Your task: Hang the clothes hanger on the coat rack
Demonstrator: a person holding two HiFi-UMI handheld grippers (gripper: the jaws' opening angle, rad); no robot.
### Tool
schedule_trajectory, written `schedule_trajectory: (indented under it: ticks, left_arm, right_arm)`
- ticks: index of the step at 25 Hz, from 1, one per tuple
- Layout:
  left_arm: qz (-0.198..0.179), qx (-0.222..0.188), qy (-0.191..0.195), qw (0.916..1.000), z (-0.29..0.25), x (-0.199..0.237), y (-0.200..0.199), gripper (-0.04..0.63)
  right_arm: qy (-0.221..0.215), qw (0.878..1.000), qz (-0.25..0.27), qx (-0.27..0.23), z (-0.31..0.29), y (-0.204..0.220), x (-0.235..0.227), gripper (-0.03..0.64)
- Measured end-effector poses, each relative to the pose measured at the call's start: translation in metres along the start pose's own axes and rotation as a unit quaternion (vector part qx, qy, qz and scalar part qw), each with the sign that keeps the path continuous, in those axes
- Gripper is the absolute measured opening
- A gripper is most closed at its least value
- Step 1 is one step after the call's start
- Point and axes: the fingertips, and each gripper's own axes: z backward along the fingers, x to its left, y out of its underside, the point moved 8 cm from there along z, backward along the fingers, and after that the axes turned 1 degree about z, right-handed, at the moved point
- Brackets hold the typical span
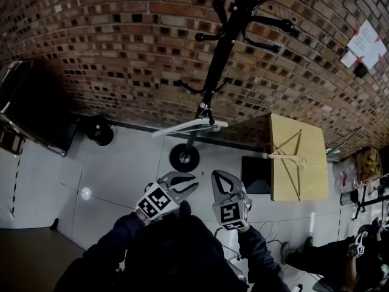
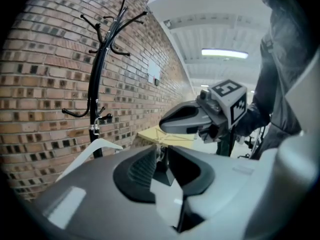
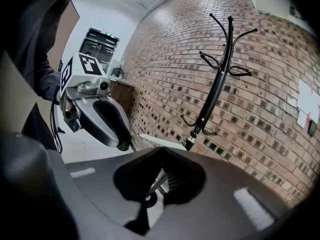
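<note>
A black coat rack (image 1: 228,38) stands against the brick wall, its round base (image 1: 184,157) on the pale floor. A white clothes hanger (image 1: 189,126) hangs by its metal hook from one of the rack's low prongs; it also shows in the left gripper view as the hanger (image 2: 95,149) and in the right gripper view as the hanger (image 3: 161,142). My left gripper (image 1: 189,184) is held near my body, short of the rack, jaws slightly apart and empty. Beside it my right gripper (image 1: 222,181) is shut on nothing. Neither touches the hanger.
A light wooden table (image 1: 298,157) stands by the wall to the right, with a black box (image 1: 255,175) next to it. A dark cabinet (image 1: 36,114) sits at the left. A person (image 1: 340,260) is at the lower right.
</note>
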Motion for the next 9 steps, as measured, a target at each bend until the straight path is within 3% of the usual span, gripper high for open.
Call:
schedule_trajectory:
  ticks: [9]
  left_arm:
    - [0.001,-0.002,-0.016,0.9999,0.017,0.003,0.005,0.074]
  right_arm:
    - [-0.012,1.0,0.01,-0.005,-0.005,-0.01,0.011,0.006]
